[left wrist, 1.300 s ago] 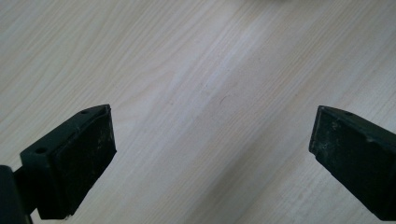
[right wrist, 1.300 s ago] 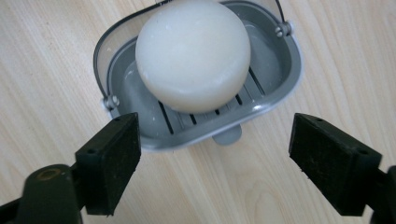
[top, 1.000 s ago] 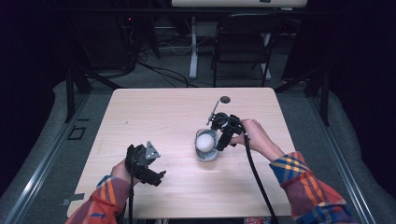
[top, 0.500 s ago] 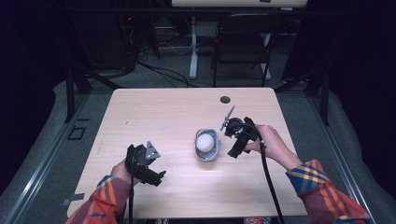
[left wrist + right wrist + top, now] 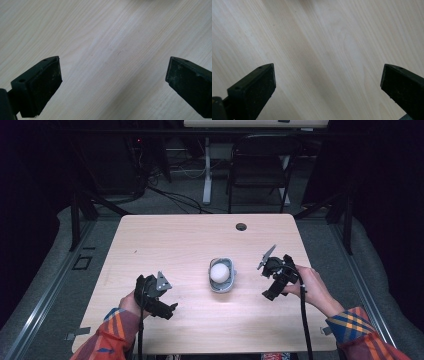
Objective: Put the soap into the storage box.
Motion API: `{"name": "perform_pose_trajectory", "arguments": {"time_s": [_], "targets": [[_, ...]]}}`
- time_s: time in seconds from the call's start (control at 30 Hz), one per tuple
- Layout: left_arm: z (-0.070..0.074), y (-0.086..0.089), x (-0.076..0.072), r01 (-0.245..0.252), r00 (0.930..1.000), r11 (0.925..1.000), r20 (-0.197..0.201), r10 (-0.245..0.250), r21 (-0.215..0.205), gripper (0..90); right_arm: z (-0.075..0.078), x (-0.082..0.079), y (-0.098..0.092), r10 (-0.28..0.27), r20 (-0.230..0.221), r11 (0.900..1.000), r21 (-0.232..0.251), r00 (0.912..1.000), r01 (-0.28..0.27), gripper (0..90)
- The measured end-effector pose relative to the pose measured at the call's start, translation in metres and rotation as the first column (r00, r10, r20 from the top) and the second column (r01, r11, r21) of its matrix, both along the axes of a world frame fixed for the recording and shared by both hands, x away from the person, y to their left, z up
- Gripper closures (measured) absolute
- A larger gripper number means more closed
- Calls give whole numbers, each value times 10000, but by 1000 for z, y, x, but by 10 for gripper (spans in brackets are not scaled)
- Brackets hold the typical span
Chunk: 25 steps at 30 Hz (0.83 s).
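Note:
A small grey dish [image 5: 229, 286] sits at the middle of the wooden table [image 5: 200, 240], and a white ball [image 5: 220, 272] lies in it. My right gripper [image 5: 271, 284] hovers to the right of the dish, apart from it. Its jaws have just been opening and stand wide with bare wood between them in the right gripper view [image 5: 327, 85]. My left gripper [image 5: 162, 304] rests near the front left, open, its jaws spread over bare table in the left gripper view [image 5: 113, 82].
A dark round grommet hole [image 5: 241, 226] lies near the table's far edge. Beyond the table stand a black chair [image 5: 257, 170] and a white desk leg [image 5: 206, 175] with cables on the grey floor. Black stand legs [image 5: 85, 210] are at the far left.
My right gripper has drawn away from the dish to the right and its jaws have spread. The white ball stays in the dish. The left gripper has kept still.

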<state>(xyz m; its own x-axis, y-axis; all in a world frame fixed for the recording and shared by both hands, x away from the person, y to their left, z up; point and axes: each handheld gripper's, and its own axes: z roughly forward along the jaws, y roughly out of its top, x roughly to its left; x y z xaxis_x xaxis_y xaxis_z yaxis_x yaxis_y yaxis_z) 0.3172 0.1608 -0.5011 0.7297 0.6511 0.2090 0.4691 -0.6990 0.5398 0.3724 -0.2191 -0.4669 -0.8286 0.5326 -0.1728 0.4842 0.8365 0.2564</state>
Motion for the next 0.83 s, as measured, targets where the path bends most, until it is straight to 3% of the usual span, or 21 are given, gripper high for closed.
{"name": "perform_pose_trajectory", "arguments": {"time_s": [0.2, 0.23, 0.47, 0.6, 0.83], "targets": [[0, 0, 0, 8, 10000, 10000, -17, -8, 45, 4, -19, -14, -18, -305, -188, 9995, -34, 9994, 305, 0], [0, 0, 0, -3, 10000, 10000, -22, 3, 41, 4, -25, -19, -23, -283, -324, 9991, -323, 9991, 272, 0], [0, -1, 0, 76, 9999, 9999, -77, -76, 69, 4, -50, -33, -38, -793, -511, 9968, -69, 9955, 791, 0], [0, -1, -1, 112, 9999, 9999, -47, -112, 31, 4, -58, -35, -42, -941, -561, 9951, -368, 9940, 921, 0], [0, -2, 0, 91, 10000, 9999, -30, -91, 71, 4, -60, -32, -44, -1060, -663, 9938, -420, 9922, 1034, 0]]}}
